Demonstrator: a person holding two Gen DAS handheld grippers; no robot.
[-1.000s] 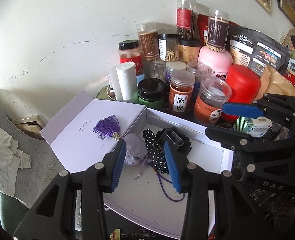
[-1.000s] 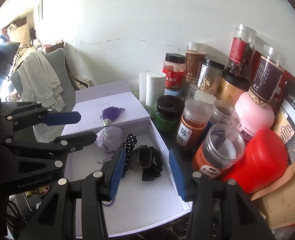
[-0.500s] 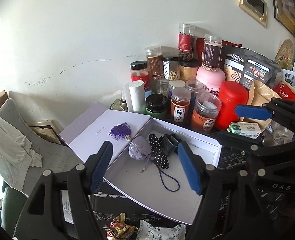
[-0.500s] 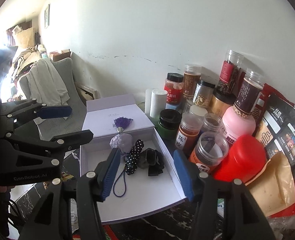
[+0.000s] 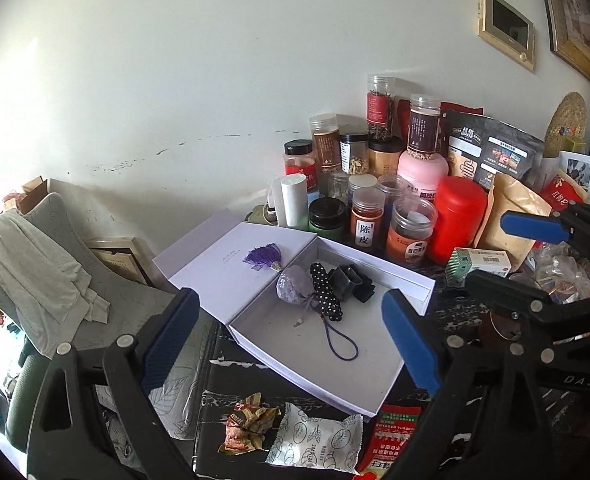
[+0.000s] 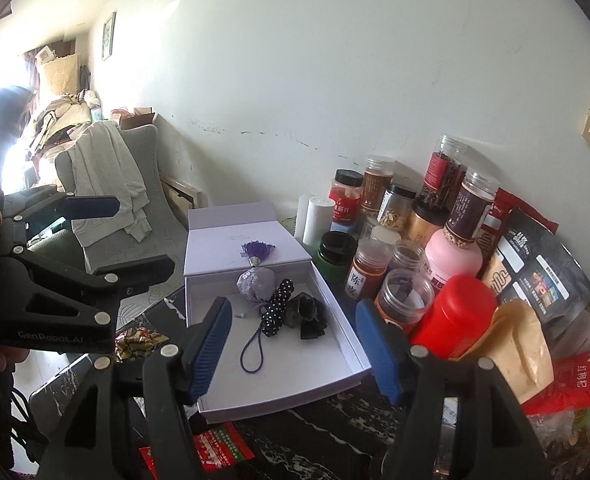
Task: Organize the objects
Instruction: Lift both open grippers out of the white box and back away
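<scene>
Left wrist view: left gripper jaws opening, already wide, nothing between the blue pads, hanging above the near edge of the white box. Box lies open on the dark marbled tabletop, lid folded flat off its left side. Inside the box, near its far-left corner: lilac sachet, polka-dot pouch touching the sachet's right side, black clip just right of the pouch. Sachet's purple cord loop trails toward the box middle; purple tassel lies on the lid. Behind the box: cluster of jars, including an orange-label jar and a red canister. Right of the box: right gripper, side-on, nothing between its pads. In front of the box: crumpled snack wrapper and white sachet pack. Left of the box: chair with grey garment.

Right wrist view: right gripper jaws opening, about half spread, empty, above the box near edge. Same contents at the box's far end: sachet, pouch, clip, cord loop toward the middle. Tassel on the lid behind the box. Jars and red canister right of the box. Left gripper left of the box, spread wide, empty.
</scene>
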